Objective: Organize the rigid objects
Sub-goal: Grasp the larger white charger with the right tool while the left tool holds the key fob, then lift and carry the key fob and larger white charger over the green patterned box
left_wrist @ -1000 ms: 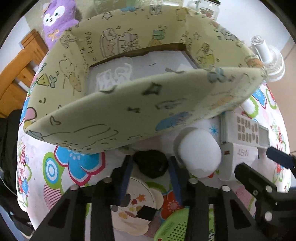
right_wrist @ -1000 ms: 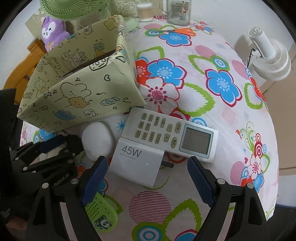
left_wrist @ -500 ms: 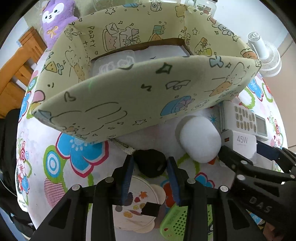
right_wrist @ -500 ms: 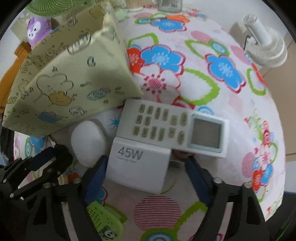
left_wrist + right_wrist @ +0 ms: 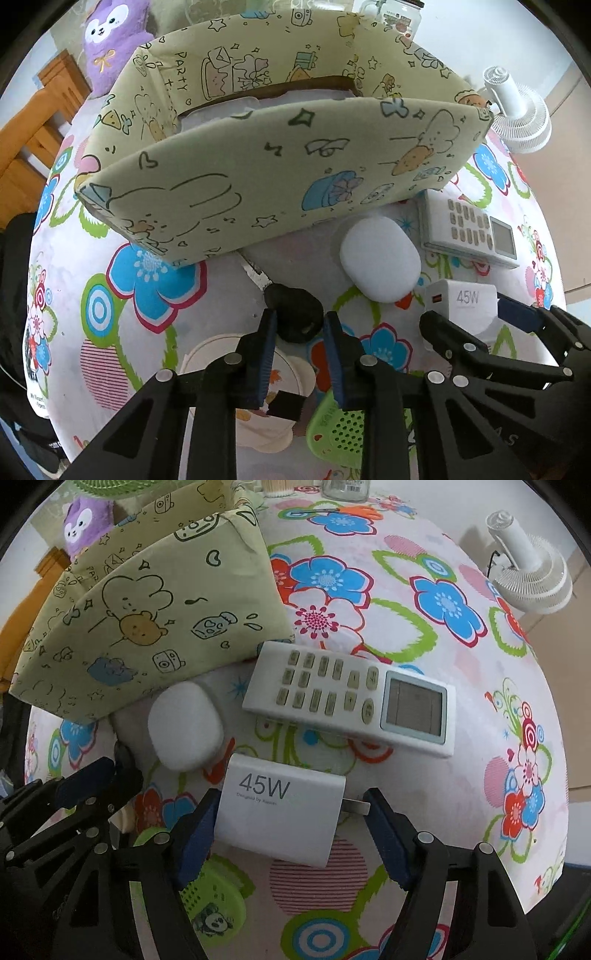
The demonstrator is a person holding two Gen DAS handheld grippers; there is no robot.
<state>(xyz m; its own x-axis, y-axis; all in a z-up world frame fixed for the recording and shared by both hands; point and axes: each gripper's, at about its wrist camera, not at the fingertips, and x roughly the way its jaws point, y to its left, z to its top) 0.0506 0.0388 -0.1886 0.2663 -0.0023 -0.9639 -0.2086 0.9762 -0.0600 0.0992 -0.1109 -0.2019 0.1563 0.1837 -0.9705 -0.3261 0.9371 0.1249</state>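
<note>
Black plastic key fob [image 5: 295, 314] sits between our left gripper's [image 5: 300, 325] narrowly parted fingers on the floral tablecloth [image 5: 424, 590]. Our right gripper [image 5: 291, 812], spread wide, brackets the white 45W charger block [image 5: 280, 808]; firm contact cannot be confirmed.

The right claw [image 5: 291, 834] now sits lower and closer around the white 45W charger [image 5: 280, 814], its fingers narrowed toward the sides. In the left view the left claw [image 5: 300, 328] has drawn back, the fabric box [image 5: 258, 184] farther off.
</note>
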